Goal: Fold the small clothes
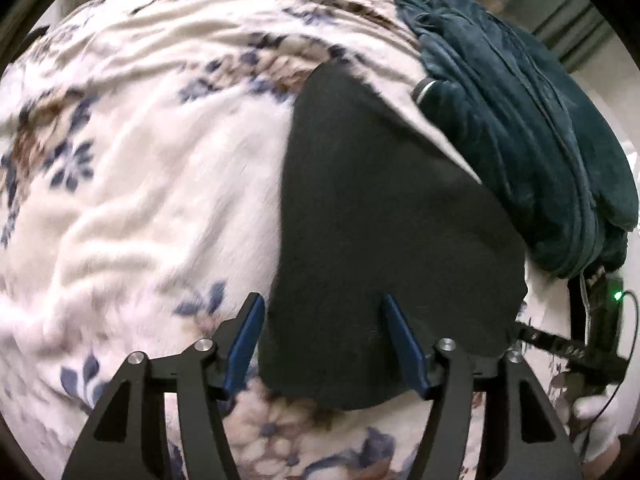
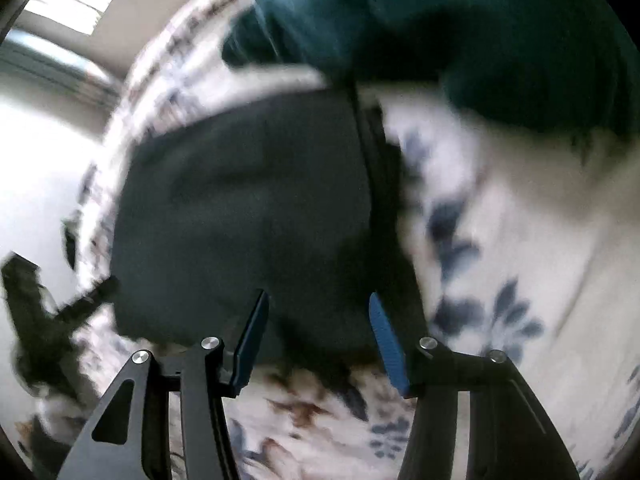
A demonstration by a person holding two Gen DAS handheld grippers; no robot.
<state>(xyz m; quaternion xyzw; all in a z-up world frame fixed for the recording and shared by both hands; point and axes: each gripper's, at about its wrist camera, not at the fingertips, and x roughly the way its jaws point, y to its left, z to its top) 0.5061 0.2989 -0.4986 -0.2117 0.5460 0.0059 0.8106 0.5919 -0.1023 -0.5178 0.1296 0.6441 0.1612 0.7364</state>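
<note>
Blue pads on your left gripper (image 1: 324,336) sit spread apart with nothing pinched, and the near edge of the black garment (image 1: 384,240) lies right between and just past them, so you're released there and basically straddling the hem. Same deal on the right gripper (image 2: 318,334): jaws apart, not clamped on anything, with the dark cloth (image 2: 248,208) starting just ahead of the fingertips, though that view is smeared with blur so don't trust the fine detail. Going outward, the garment lies flat on the floral blanket (image 1: 140,160), looking already doubled into a rough wedge that narrows toward the far end. Beyond it, touching or nearly touching its far right edge in the left view, sits a teal velvety pile (image 1: 540,120), so watch you don't snag that. My read on handling: it's thin, light, floppy knit, zero stiffness, so it'll droop and bunch the second you lift one point. I'd grab the near corners, one per gripper, pinching right at the edge so you catch every layer without scooping up the fluffy blanket underneath, which looks soft enough to get nipped too.
</note>
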